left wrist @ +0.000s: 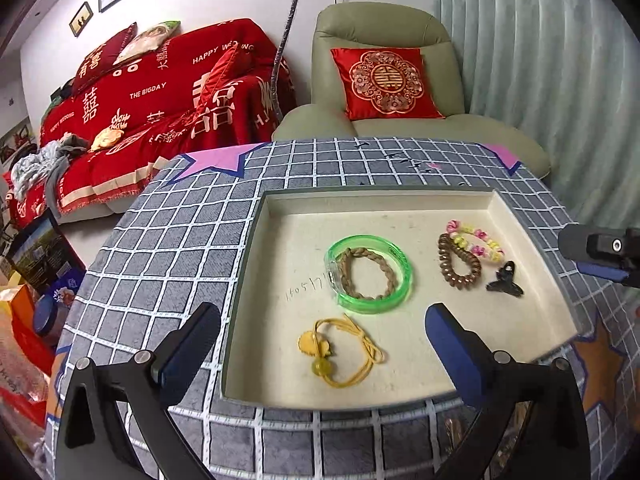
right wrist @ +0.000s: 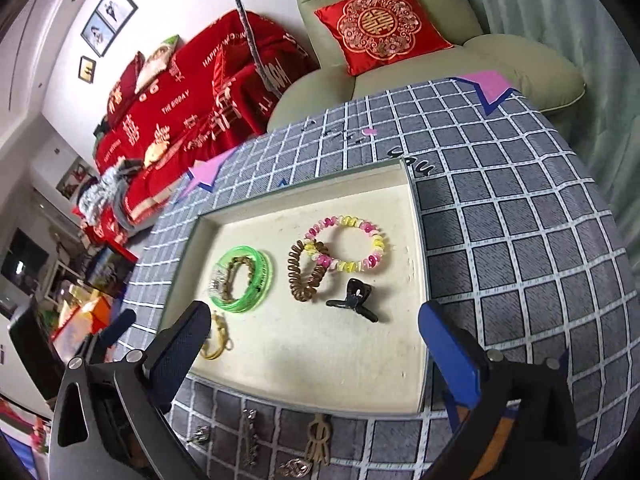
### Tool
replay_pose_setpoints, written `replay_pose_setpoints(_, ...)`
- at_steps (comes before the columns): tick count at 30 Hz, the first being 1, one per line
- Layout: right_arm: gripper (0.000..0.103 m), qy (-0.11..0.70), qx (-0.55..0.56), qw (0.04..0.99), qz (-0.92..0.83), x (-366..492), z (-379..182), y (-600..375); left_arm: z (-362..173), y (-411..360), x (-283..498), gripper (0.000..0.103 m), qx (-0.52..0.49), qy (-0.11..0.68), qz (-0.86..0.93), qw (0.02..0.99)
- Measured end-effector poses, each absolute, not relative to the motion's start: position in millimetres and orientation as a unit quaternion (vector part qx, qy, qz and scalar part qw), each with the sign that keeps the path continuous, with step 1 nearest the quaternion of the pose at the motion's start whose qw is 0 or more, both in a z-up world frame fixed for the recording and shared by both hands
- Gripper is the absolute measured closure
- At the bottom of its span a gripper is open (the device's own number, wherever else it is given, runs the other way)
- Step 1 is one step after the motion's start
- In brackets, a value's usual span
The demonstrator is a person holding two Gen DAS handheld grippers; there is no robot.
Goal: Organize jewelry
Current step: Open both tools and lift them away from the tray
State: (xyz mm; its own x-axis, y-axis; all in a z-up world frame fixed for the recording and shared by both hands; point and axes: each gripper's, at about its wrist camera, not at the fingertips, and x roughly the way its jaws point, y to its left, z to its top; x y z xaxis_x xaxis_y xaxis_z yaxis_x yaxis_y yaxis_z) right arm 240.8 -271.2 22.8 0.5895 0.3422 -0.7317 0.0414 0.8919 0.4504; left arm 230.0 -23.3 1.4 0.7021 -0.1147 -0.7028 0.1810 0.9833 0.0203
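right wrist view: my right gripper and left gripper stand wide open, holding nothing. placed in tray: green bangle, coil ties, black claw clip, yellow cord. remaining: metal pieces on cloth near the tray's front edge.

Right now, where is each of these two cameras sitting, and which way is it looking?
Left wrist: on the left gripper, angled down at the tray; own open fingers show, right gripper's tip at the edge.
Right wrist: on the right gripper, looking down at the tray's right side; own open fingers show.
Shared: green bangle, black hair claw, armchair.
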Motion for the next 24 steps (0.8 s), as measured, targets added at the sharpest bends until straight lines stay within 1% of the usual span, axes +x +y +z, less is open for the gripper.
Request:
replay_pose_setpoints(7, 0.0, 0.411, 0.202, 0.884, 0.089, 209.9, 39.2, -272.8, 14.1, -11.6, 202.9, 0.0, 0.038, 0.375, -0.079, 0.923)
replay_pose_setpoints(11, 0.0, 0.406, 0.191, 0.89, 0.087, 191.2, 45.2, -272.4, 10.4, -3.3, 185.1, 0.0, 0.034, 0.385, -0.079, 0.919)
replay_pose_setpoints(17, 0.0, 0.465, 0.168, 0.863, 0.102, 172.2, 33.0, -262.6, -2.4, 2.0, 159.4, 0.0, 0.039, 0.397, -0.076, 0.914)
replay_pose_setpoints(24, 0.0, 0.496, 0.16, 0.848, 0.094, 150.3, 5.8, -256.1, -20.8, 5.5, 138.5, 0.0, 0.056, 0.411, -0.069, 0.907)
